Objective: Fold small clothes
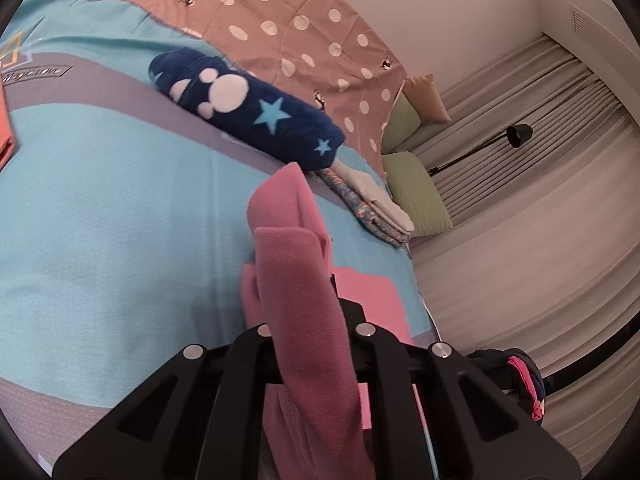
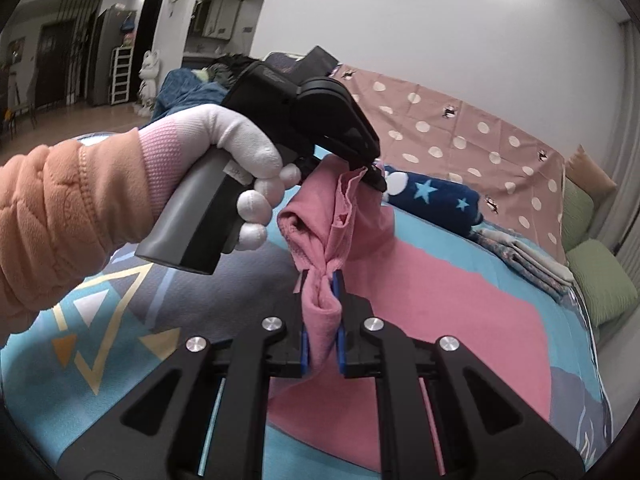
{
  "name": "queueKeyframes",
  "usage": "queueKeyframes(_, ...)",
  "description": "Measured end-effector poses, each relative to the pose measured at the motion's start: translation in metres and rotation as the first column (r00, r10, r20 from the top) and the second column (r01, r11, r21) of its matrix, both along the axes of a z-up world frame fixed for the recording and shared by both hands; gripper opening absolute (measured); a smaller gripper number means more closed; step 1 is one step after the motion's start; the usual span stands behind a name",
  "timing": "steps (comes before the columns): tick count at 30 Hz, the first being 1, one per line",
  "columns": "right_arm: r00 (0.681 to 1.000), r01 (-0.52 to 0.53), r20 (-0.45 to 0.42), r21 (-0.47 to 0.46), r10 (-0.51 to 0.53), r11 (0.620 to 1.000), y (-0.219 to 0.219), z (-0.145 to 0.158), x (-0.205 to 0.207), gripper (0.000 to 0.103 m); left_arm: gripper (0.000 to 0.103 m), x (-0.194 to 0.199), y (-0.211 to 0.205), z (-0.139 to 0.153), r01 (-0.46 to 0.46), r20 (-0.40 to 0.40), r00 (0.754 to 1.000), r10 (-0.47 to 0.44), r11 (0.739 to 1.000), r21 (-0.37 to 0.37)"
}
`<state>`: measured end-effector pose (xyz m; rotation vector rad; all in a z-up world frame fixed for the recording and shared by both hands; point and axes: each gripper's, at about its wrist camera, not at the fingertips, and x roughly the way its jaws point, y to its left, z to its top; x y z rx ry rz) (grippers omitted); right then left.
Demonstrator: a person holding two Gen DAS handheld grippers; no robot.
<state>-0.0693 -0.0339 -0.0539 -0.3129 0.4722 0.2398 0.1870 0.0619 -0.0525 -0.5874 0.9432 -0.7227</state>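
Both grippers (left (image 2: pixel 370 178), right (image 2: pixel 320 280)) clamp the pink garment (image 2: pixel 320 216); navy star blanket (image 1: pixel 256 112) lies beyond.

The small garment (image 2: pixel 320 216) is dusty pink. The bed cover (image 1: pixel 100 200) is turquoise with grey bands, a pink block and a yellow-outlined triangle. The rolled blanket (image 1: pixel 248 108) is navy with white paw prints and light blue stars. The quilt (image 1: pixel 288 20) is brown-pink with white dots. The glove (image 2: pixel 240 140) is white and pink, the sleeve (image 2: pixel 52 216) orange.
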Motion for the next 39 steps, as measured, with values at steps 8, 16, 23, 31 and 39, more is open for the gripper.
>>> queueKeyframes(8,0.997,0.075,-0.008,0.116,-0.075,0.99,-0.063,0.009,-0.008,0.01,0.008,-0.007,-0.059,0.02,0.03,0.032,0.999,-0.032,0.998,0.058)
queueKeyframes(16,0.994,0.111,-0.045,0.221,-0.104,0.969,-0.118,0.004,-0.016,0.01,0.008,-0.014,-0.131,0.027,0.063,0.04,0.997,-0.069,0.989,0.136)
queueKeyframes(23,0.983,0.181,-0.098,0.345,-0.157,0.921,-0.18,-0.003,-0.025,0.009,0.008,-0.018,-0.192,0.021,0.104,0.026,0.993,-0.113,0.971,0.215)
queueKeyframes(31,0.959,0.279,-0.177,0.431,-0.223,0.858,-0.234,-0.021,-0.033,0.009,0.008,-0.023,-0.263,0.003,0.168,0.004,0.984,-0.178,0.934,0.314)
queueKeyframes(39,0.944,0.324,-0.233,0.503,-0.235,0.801,-0.264,-0.031,-0.038,0.008,0.008,-0.023,-0.3,-0.01,0.185,-0.02,0.981,-0.191,0.911,0.369)
